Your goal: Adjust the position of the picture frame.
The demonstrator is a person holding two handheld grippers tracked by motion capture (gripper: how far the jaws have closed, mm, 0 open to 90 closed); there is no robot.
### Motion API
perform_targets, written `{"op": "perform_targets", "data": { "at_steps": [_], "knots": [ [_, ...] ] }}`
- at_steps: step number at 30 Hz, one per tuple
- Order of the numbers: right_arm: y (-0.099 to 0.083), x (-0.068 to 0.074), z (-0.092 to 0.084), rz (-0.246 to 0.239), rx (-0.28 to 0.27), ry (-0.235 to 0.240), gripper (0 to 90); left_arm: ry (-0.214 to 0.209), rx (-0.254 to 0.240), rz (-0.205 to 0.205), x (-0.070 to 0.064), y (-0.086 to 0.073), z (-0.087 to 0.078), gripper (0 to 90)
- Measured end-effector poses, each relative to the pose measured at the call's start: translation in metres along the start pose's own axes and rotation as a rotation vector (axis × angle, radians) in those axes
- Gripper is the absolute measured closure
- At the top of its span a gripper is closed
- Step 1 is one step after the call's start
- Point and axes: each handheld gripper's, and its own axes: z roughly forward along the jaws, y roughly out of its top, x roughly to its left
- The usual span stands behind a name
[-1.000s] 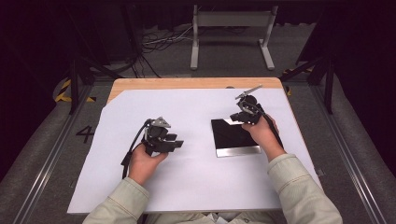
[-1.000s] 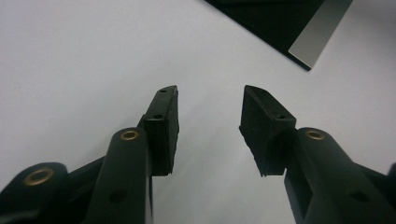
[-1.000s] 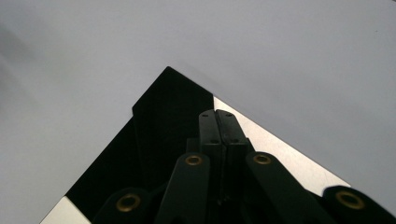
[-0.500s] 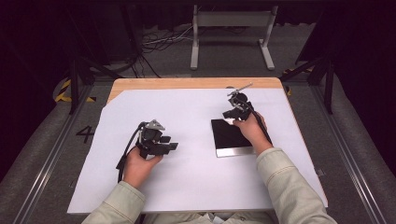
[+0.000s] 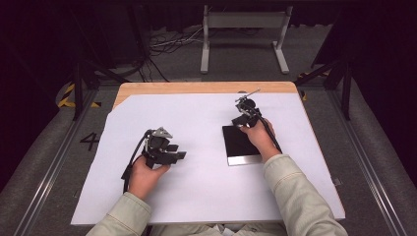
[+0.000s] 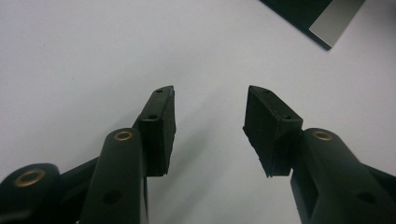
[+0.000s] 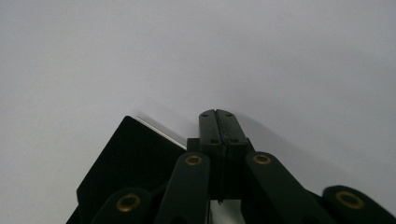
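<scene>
Though nearly square, black panel (image 5: 238,144) lies flat — silver edge nearest

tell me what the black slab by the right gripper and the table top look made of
The black slab looks like a rigid plate, perhaps plastic or coated metal: matte black face, with a bright silvery strip along its near edge that suggests bare metal. The table top looks like pale wood at its far edge; a matte white sheet, perhaps paper or thin plastic, covers the rest.

One black flat box (image 5: 239,144); two grippers, left (image 5: 173,151), right (image 5: 240,121); one white sheet (image 5: 196,123).
</scene>
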Motion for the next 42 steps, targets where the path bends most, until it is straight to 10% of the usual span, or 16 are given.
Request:
{"op": "perform_targets", "data": {
  "at_steps": [8,42],
  "knots": [
    [-0.001,0.005,0.000,0.013,0.011,0.031,90.0,-0.002,0.002,0.001,-0.001,0.001,0.001,53.1],
    [-0.037,0.093,-0.010,-0.220,0.126,0.227,89.9,-0.028,0.002,0.012,-0.003,0.011,0.010,51.6]
  ]
}}
